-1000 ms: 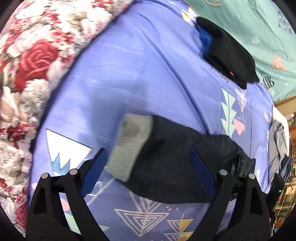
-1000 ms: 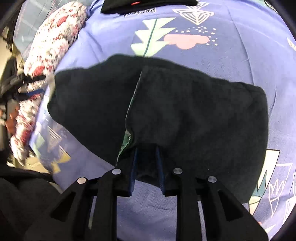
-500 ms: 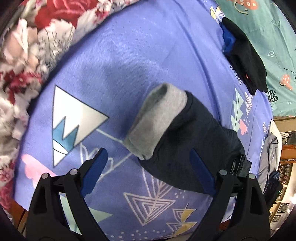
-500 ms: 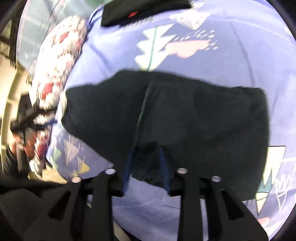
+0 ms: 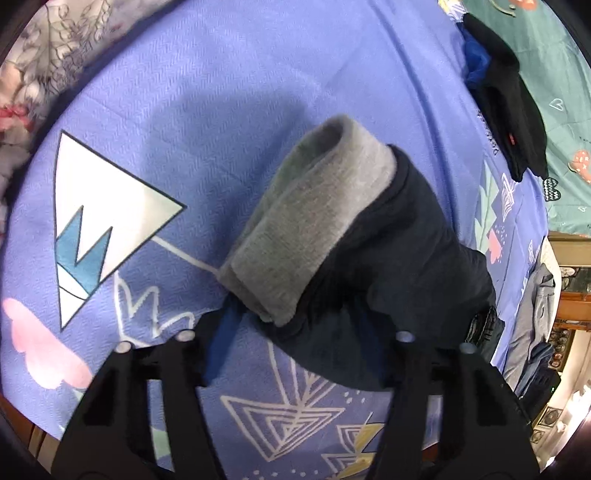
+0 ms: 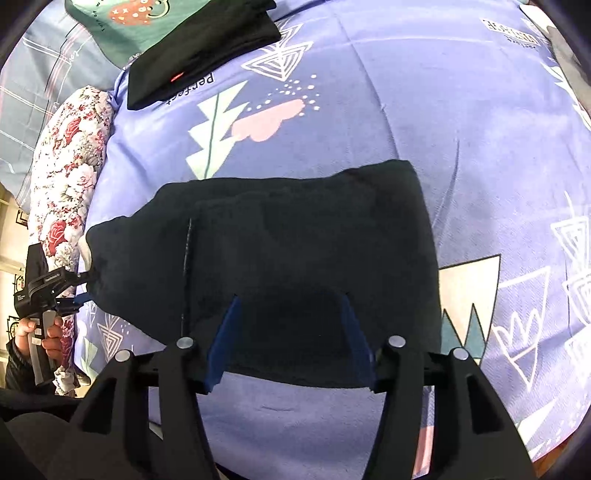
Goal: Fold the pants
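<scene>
The dark pants (image 6: 295,243) lie folded into a broad slab on the purple patterned bedsheet (image 6: 369,140), roughly in the middle of the bed, with their grey ribbed cuff (image 5: 314,229) sticking out at one end. In the left wrist view the left hand-held gripper (image 5: 299,332) points steeply down over that cuffed end; its jaws are closing, the cuff corner and the dark cloth beside it sit between the blue pads, and whether the pads already press on the cloth cannot be told. In the right wrist view the right hand-held gripper (image 6: 291,325) hangs over the near edge of the folded pants at the opposite end; its jaws are opening, the blue pads stand apart on either side of a stretch of dark fabric, and they appear to have let go of it. At the left edge of that view a person's hand (image 6: 44,332) grips the handle of the left tool, whose tips reach the far end of the pants. A second folded black garment (image 6: 199,51) with a small red mark lies well apart near the head of the bed, partly on a green pillow (image 6: 122,22). A rose-patterned quilt (image 6: 70,158) runs along the bedsheet's side.
</scene>
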`<control>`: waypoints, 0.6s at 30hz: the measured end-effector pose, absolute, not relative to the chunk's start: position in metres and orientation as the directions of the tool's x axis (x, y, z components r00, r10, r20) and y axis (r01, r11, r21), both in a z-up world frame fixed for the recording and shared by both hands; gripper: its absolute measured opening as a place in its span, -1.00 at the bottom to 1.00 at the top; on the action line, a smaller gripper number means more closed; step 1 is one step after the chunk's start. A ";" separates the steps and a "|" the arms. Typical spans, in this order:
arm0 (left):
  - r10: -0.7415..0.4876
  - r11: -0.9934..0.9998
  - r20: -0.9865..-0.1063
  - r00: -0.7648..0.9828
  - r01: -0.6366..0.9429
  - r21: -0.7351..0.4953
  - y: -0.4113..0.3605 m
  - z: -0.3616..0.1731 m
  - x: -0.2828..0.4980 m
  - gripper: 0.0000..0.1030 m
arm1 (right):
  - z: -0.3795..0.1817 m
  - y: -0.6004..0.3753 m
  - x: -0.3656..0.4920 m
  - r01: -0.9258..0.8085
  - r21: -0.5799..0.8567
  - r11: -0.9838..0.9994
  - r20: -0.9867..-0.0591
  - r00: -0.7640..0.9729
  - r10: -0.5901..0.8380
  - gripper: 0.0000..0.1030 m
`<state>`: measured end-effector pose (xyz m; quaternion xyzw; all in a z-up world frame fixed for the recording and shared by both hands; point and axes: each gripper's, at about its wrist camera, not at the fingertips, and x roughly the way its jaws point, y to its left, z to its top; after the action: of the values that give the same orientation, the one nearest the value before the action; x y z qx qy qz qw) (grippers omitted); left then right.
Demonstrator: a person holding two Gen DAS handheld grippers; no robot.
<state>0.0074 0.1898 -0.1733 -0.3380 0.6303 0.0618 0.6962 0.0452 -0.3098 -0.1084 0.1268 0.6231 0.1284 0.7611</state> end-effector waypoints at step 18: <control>-0.299 0.824 -0.917 0.262 -0.413 -0.387 0.175 -0.139 0.011 -0.65 | -0.105 -0.304 0.056 -0.081 0.388 0.918 -0.893 0.213 0.397 0.11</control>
<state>0.0106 0.1748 -0.1394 -0.2940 0.6061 0.0386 0.7380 0.0557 -0.3041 -0.1046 0.1300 0.6077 0.1554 0.7679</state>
